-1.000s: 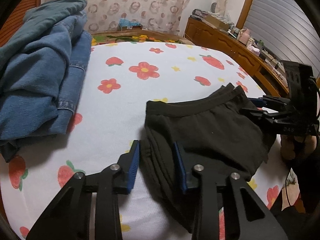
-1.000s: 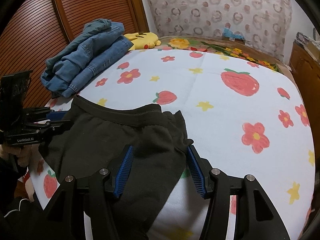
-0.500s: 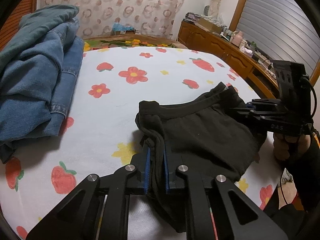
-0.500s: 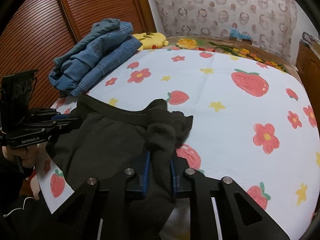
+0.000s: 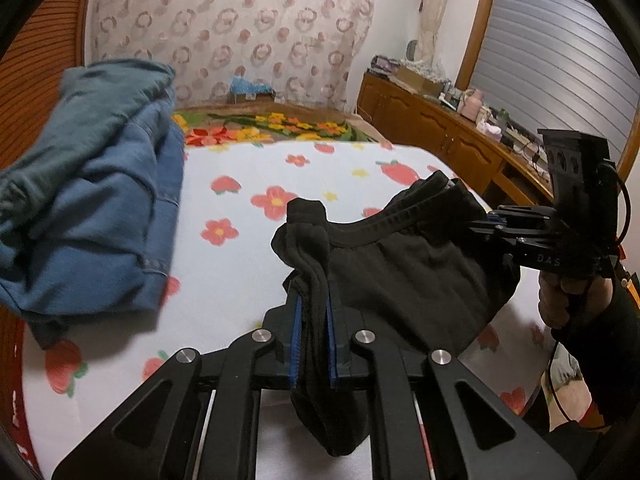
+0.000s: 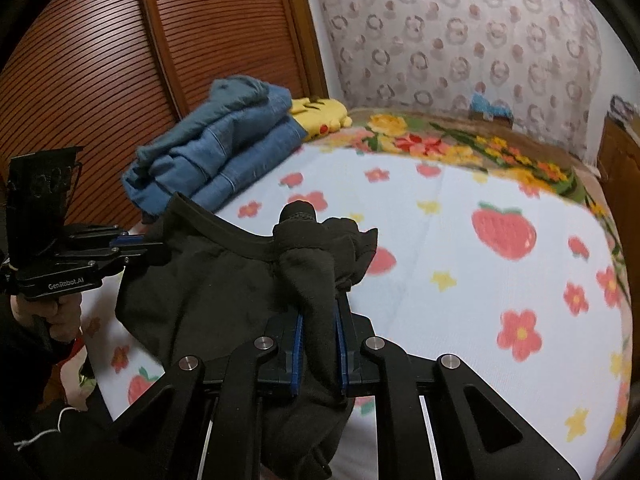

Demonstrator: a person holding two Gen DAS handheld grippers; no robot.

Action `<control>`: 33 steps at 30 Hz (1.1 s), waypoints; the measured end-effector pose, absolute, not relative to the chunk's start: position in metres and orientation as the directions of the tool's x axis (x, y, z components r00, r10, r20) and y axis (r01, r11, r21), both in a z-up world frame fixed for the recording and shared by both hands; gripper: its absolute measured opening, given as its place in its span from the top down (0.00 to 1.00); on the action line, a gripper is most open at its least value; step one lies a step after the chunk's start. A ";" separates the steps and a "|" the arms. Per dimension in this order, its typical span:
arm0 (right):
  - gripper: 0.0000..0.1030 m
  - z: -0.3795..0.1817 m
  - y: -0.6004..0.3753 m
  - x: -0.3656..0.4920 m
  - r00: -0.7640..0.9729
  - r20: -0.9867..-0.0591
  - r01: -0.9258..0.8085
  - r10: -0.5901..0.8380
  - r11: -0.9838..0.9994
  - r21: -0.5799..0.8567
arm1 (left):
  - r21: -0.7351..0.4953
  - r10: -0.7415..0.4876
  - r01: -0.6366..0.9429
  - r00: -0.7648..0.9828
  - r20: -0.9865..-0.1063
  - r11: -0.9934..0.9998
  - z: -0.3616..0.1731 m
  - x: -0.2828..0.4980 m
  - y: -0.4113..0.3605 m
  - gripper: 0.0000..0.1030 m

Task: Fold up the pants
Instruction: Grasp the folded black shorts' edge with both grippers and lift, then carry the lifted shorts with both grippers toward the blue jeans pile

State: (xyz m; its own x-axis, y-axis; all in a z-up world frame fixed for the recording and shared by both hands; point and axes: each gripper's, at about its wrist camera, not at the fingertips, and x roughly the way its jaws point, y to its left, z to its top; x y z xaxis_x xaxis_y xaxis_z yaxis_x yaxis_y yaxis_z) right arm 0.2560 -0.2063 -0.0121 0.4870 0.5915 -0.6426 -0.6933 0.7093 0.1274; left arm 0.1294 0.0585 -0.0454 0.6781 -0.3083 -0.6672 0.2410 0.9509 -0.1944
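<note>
A: Where were the black pants [image 5: 404,276]?

B: Held up between the two grippers over the near edge of the bed, above the flowered sheet [image 5: 240,256]. The waistband [image 5: 384,228] ran in a sagging curve from one clamp to the other, and the body of the fabric hung down below it. Whether the lowest folds touched the sheet, I could not tell.

A: And the left gripper [image 5: 312,332]?

B: Its blue pads [image 5: 297,336] were pressed in on a bunched fold at one end of the waistband. A knot of cloth stood up above the fingers and a tail of it drooped under them.

A: The right gripper [image 6: 319,346]?

B: The same, closed tight on a thick wad at the other end of the waistband, with cloth spilling out beneath. In the left wrist view it showed at the right side, a hand around its handle.

A: What lay around them?

B: The sheet was white, printed with red flowers, strawberries and small yellow stars. A stack of folded jeans [image 6: 216,152] sat at the far left corner of the bed, well apart from the pants, with a yellow cushion [image 6: 320,114] just behind it. A louvred wooden door [image 6: 120,80] stood behind the stack, and a wooden cabinet [image 5: 432,136] with clutter on top ran along the right wall.
</note>
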 end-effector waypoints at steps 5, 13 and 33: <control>0.87 0.007 -0.193 0.261 0.498 -0.623 -0.717 0.602 0.691 0.095 | -0.195 -0.292 0.217 0.722 -0.627 0.957 -0.025 0.127 0.076 0.89; 0.87 0.051 -0.148 0.272 0.515 -0.572 -0.771 0.638 0.637 0.017 | -0.175 -0.238 0.167 0.797 -0.555 0.970 0.013 0.127 0.110 0.89; 0.87 0.076 -0.001 0.367 0.499 -0.516 -0.848 0.696 0.514 -0.126 | -0.131 -0.072 0.014 0.889 -0.452 0.991 0.056 0.163 0.198 0.89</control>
